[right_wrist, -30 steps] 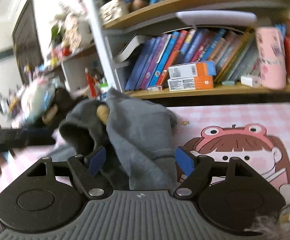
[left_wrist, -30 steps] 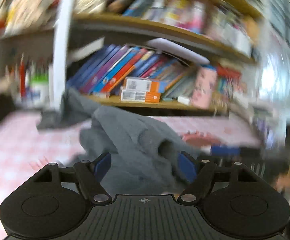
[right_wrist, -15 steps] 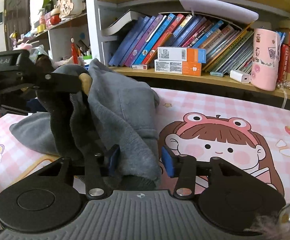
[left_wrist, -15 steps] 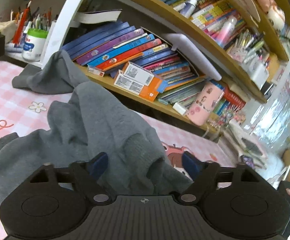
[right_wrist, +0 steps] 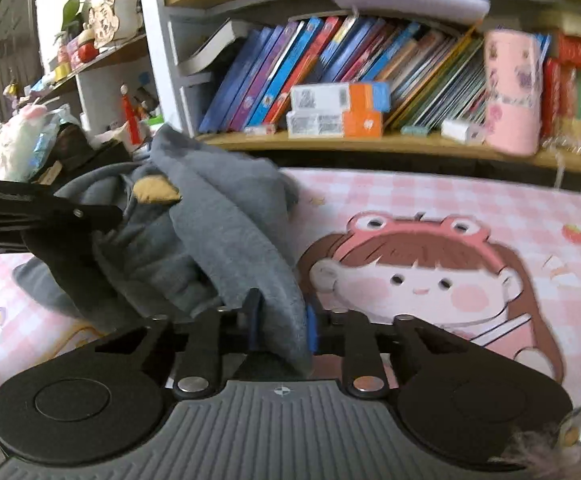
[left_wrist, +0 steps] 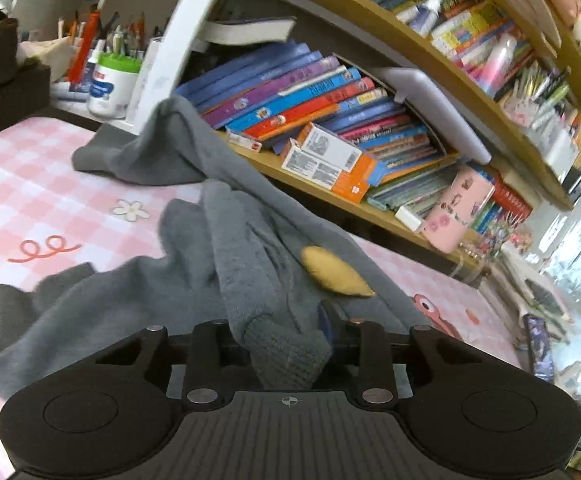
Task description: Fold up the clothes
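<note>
A grey sweatshirt point(left_wrist: 246, 240) with a tan patch point(left_wrist: 334, 272) lies bunched on the pink checked tablecloth point(left_wrist: 30, 192). My left gripper point(left_wrist: 286, 332) is shut on a ribbed cuff of it. In the right wrist view the same grey sweatshirt point(right_wrist: 226, 232) is lifted in a heap, and my right gripper point(right_wrist: 280, 320) is shut on a fold of it. The left gripper point(right_wrist: 90, 216) also shows there at the left, gripping the cloth beside the tan patch point(right_wrist: 154, 192).
A wooden bookshelf point(left_wrist: 330, 196) with slanted books and orange boxes point(right_wrist: 338, 114) runs along the table's far edge. A pink case point(right_wrist: 510, 96) stands on it. A pen pot point(left_wrist: 110, 84) sits at the far left. A cartoon girl print point(right_wrist: 422, 272) covers the cloth at right.
Both grippers went from open around the sweatshirt to shut on it. The left closed on the cuff, the right on a fold, and the cloth is pulled up between them.
</note>
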